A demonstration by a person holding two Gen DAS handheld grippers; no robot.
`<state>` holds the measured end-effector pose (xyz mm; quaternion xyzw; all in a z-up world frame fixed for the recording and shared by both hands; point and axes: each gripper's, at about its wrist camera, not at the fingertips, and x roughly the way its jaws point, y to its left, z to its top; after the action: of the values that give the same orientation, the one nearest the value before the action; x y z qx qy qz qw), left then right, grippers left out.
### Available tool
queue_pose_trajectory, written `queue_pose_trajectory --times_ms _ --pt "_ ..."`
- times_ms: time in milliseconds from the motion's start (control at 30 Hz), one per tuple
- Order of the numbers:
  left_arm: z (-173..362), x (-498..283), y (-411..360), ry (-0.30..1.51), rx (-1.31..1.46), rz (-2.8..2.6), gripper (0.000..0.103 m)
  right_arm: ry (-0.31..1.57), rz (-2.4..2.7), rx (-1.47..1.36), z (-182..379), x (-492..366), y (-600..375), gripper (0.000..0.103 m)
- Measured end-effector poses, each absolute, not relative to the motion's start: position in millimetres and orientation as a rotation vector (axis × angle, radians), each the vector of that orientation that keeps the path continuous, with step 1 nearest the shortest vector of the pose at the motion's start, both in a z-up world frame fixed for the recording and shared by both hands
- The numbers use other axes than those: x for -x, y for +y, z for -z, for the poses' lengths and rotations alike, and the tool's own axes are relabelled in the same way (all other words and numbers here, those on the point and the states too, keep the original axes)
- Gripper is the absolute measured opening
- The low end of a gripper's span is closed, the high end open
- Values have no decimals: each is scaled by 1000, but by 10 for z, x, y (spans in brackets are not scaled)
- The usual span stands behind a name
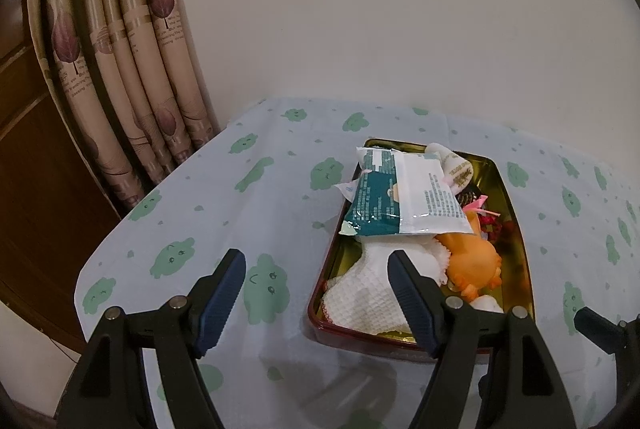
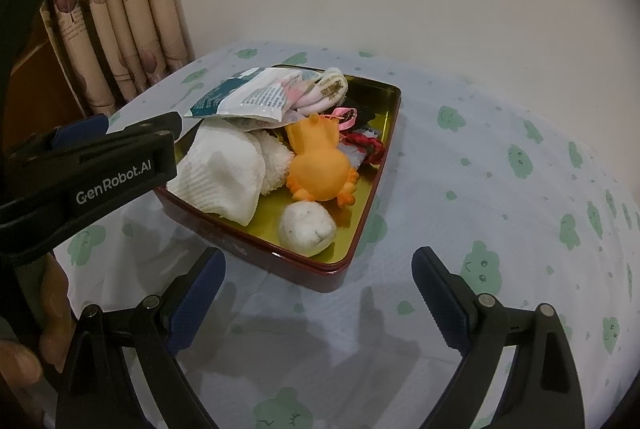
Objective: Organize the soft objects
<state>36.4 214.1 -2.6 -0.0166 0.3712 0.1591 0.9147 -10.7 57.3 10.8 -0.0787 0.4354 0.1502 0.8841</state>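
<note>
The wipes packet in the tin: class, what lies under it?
Under the wipes packet, the white cloth and the orange toy's top end poke out. The pink-striped sock lies beside it. Anything flat beneath its middle is hidden.

Wet-wipe pack [image 1: 400, 197] covers far part of tin [image 1: 516, 229]; contents beneath hidden. Print on pack too small to read. White cloth [image 1: 368, 293] partly behind right finger of left gripper [image 1: 316, 301]. Orange toy [image 2: 320, 169] lies face down, face unseen. Red and pink bits [image 2: 366, 145] behind toy tangled, perhaps ribbons, cannot tell. White ball [image 2: 306, 225] barely visible in left wrist view. Rolled sock [image 2: 330, 89] half buried under pack. Desk [image 2: 500, 189] cut off by lens rim in both views. Curtain [image 1: 132, 69] text unreadable.
</note>
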Motion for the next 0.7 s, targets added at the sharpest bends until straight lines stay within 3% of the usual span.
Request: queue_pose_trajectory --times_ms 700 --pt "19 -366 2161 769 60 -322 76 916 -319 168 -89 110 603 93"
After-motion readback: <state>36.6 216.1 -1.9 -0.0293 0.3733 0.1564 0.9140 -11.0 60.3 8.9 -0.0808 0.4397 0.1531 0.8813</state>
